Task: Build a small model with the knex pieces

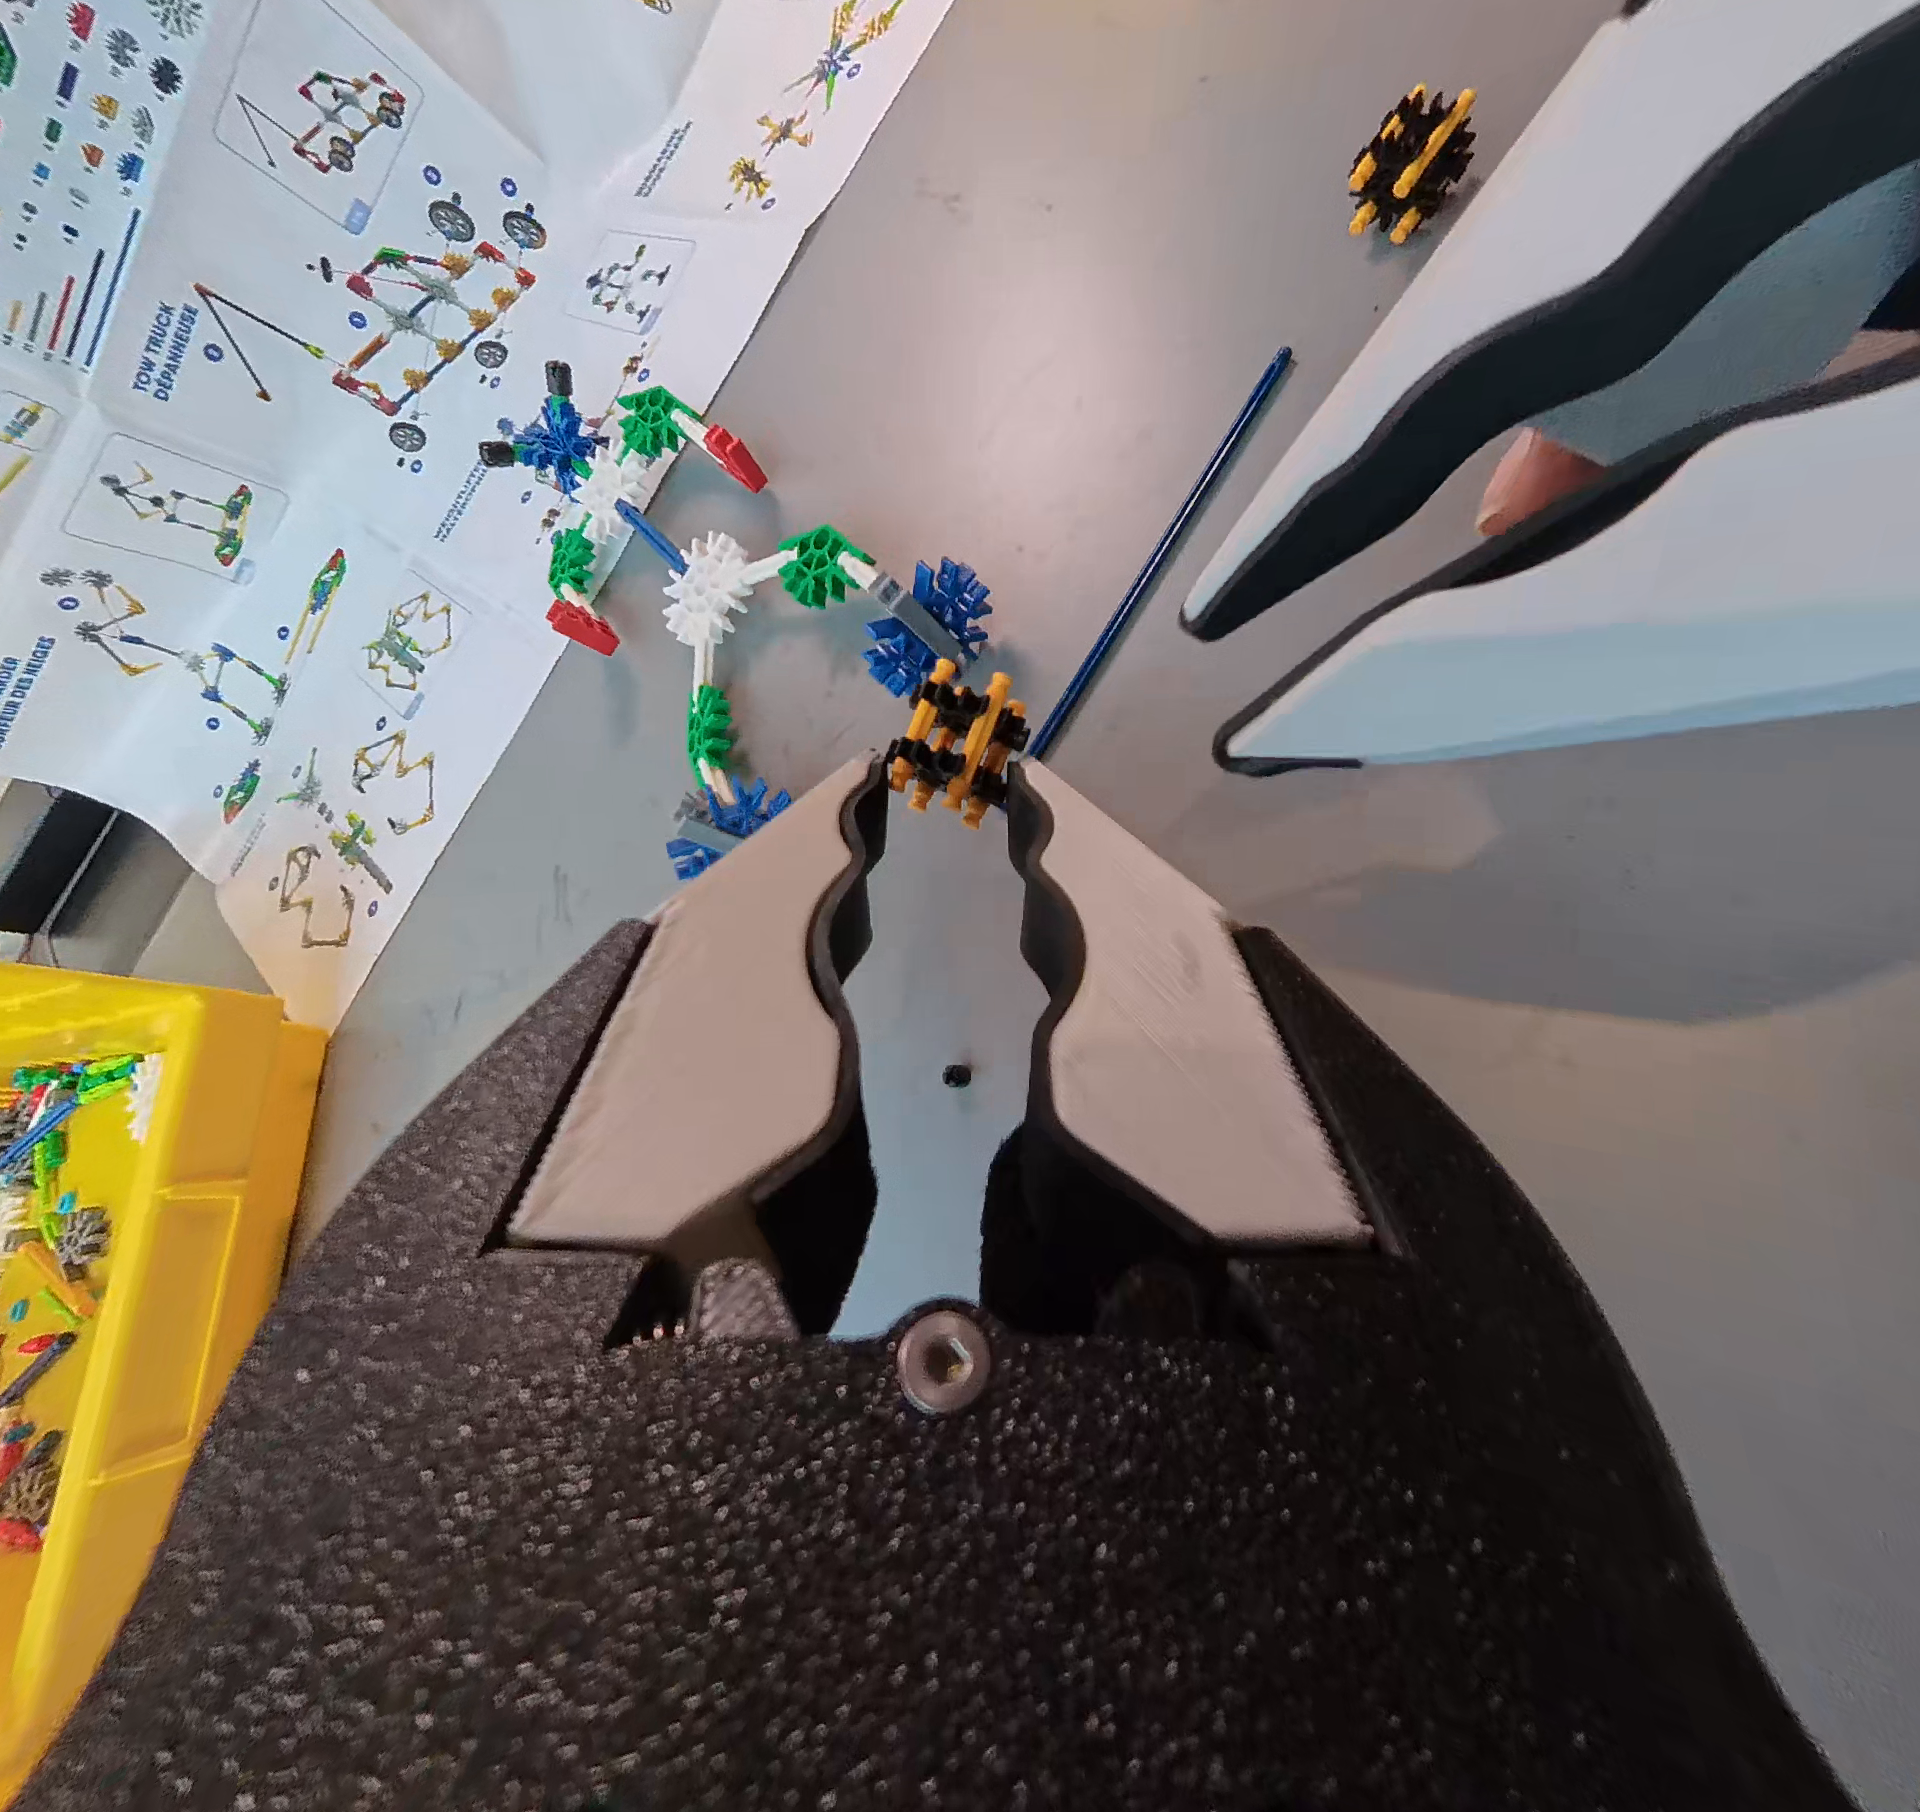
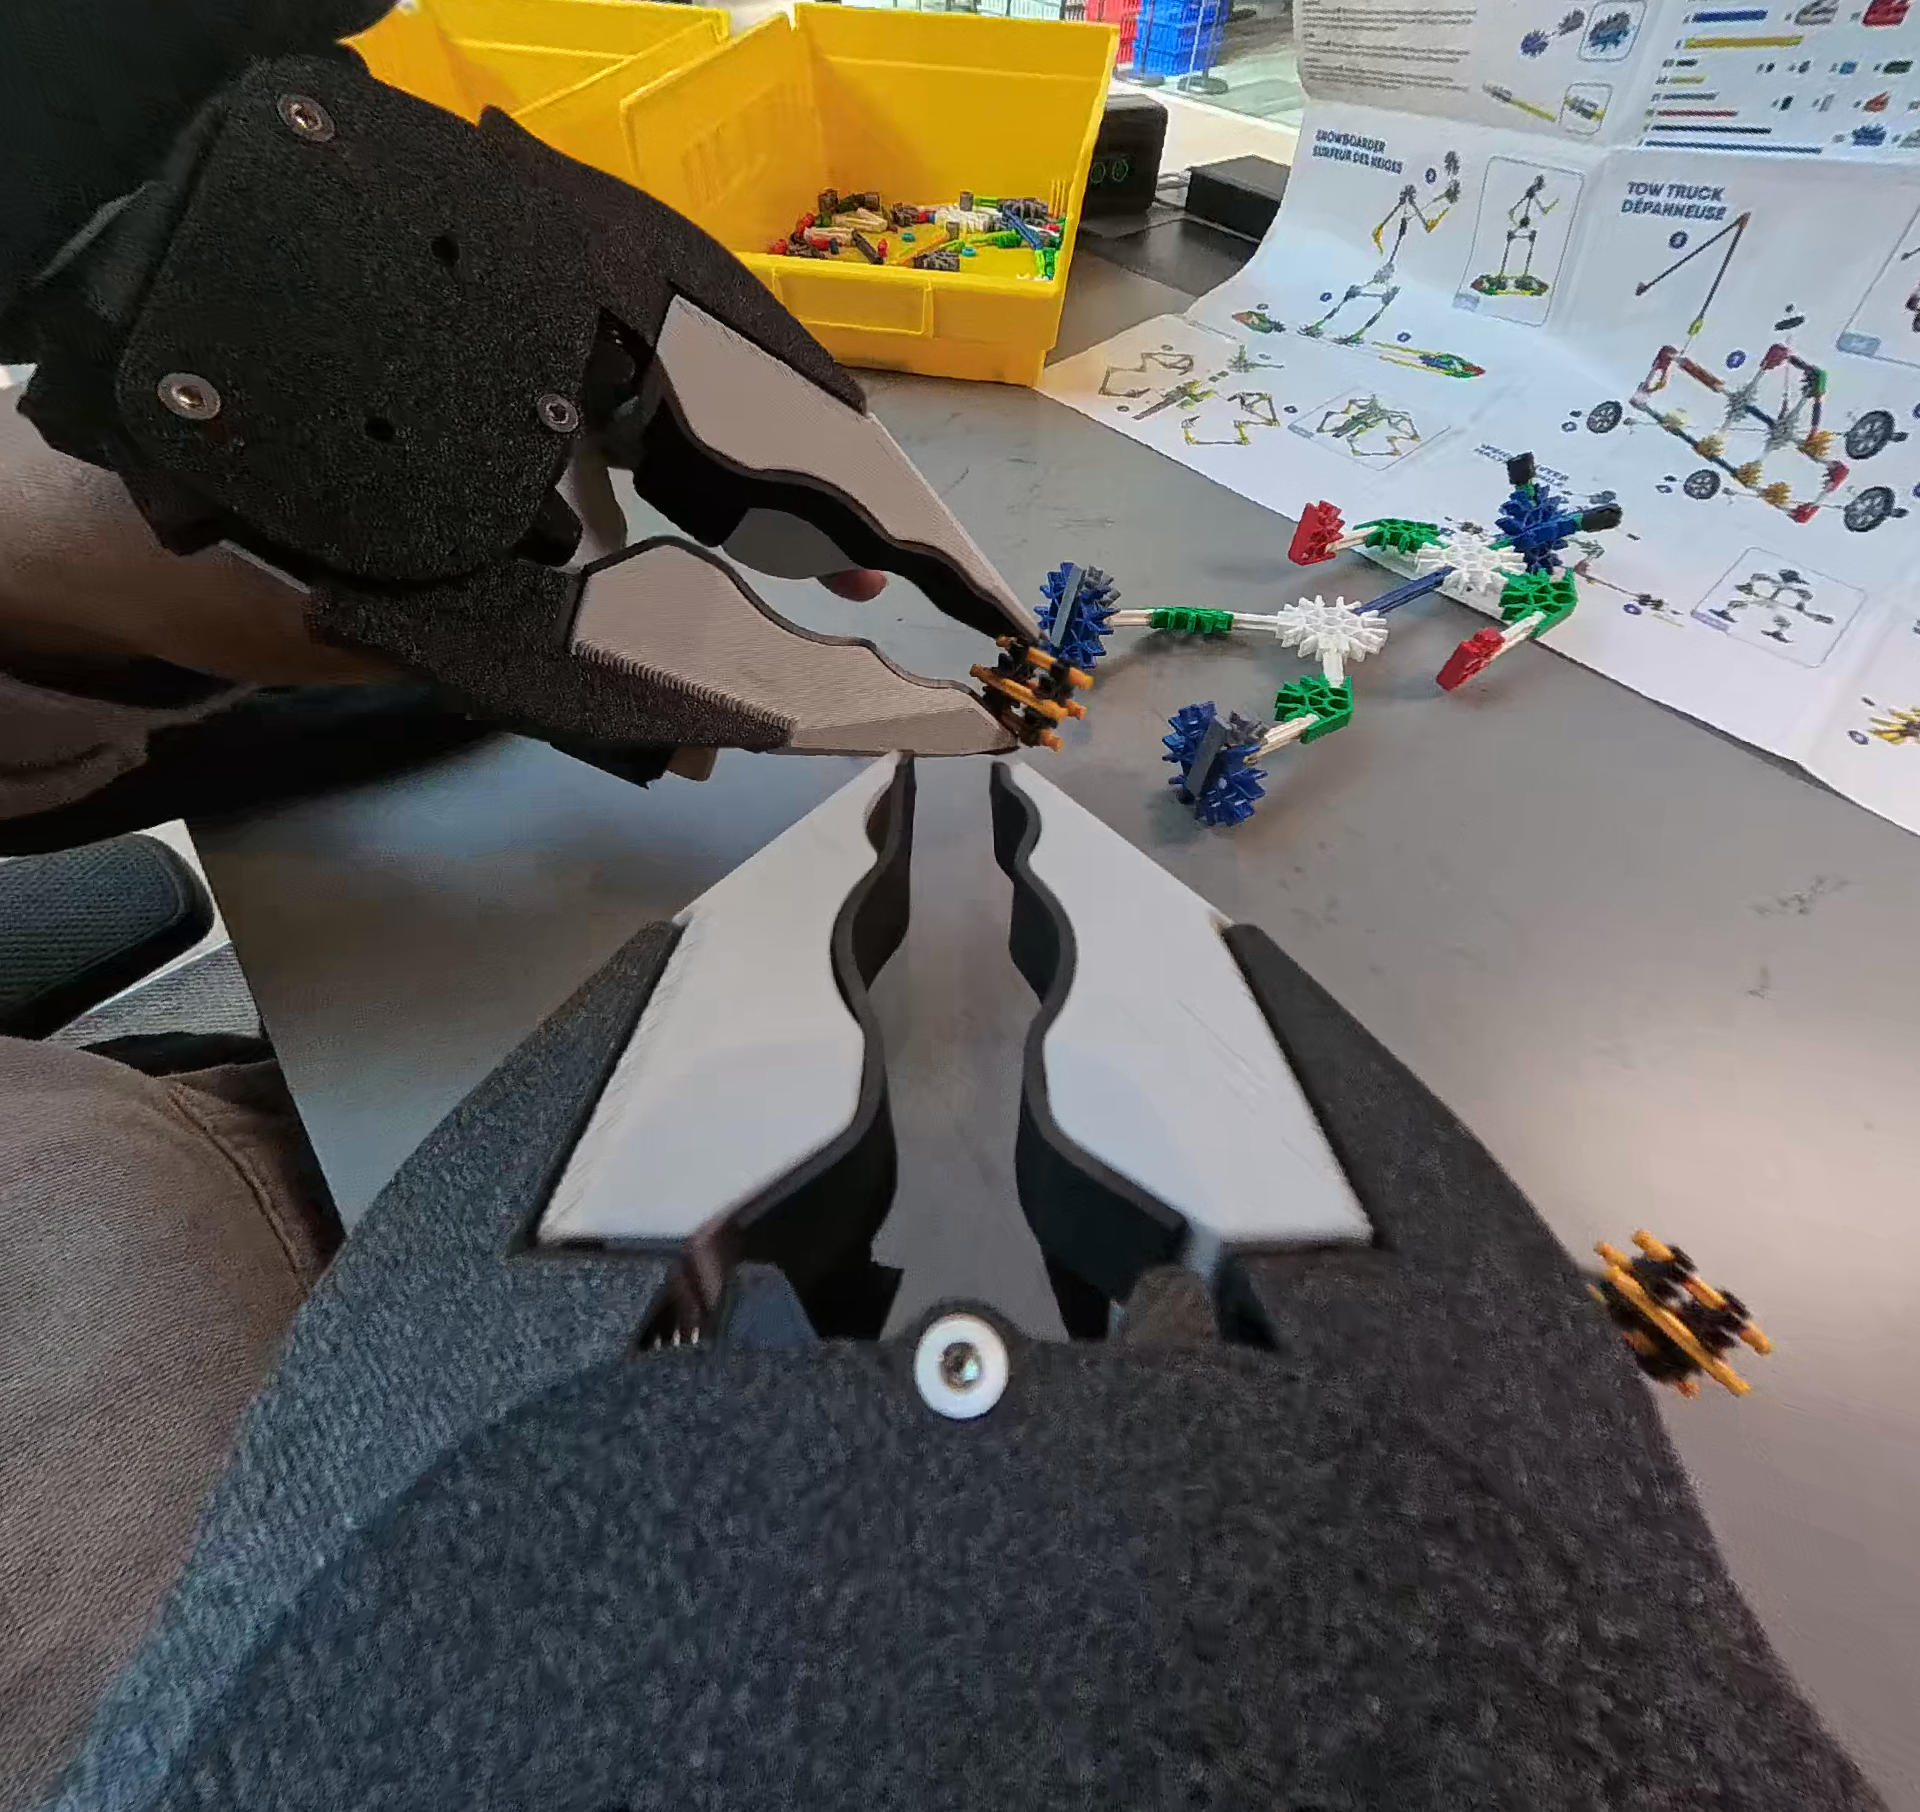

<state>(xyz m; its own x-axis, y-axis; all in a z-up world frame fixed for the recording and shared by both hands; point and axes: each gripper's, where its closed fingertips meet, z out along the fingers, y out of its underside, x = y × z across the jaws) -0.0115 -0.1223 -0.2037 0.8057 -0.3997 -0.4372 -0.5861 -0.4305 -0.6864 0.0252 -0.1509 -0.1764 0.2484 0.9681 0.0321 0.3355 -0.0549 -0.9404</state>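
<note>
My left gripper (image 1: 948,775) is shut on a small black-and-yellow connector cluster (image 1: 961,744), held by its fingertips just above the grey table. The cluster sits right next to the blue snowflake connectors (image 1: 925,619) at one end of a colourful rod-and-connector model (image 1: 717,588). In the right wrist view the left gripper (image 2: 1013,690) comes in from the left, holding the cluster (image 2: 1034,687) against the model (image 2: 1340,630). My right gripper (image 2: 951,765) is open and empty, its tips just below the left gripper's tips. It also shows in the left wrist view (image 1: 1214,687).
A second black-and-yellow cluster (image 1: 1411,160) (image 2: 1673,1315) lies apart on the table. A thin blue rod (image 1: 1164,557) lies beside the held cluster. A printed instruction sheet (image 1: 312,308) (image 2: 1558,308) lies under part of the model. Yellow parts bins (image 1: 187,1243) (image 2: 883,79) stand at the table's edge. My hands' fingertips stand some 6 cm from each other.
</note>
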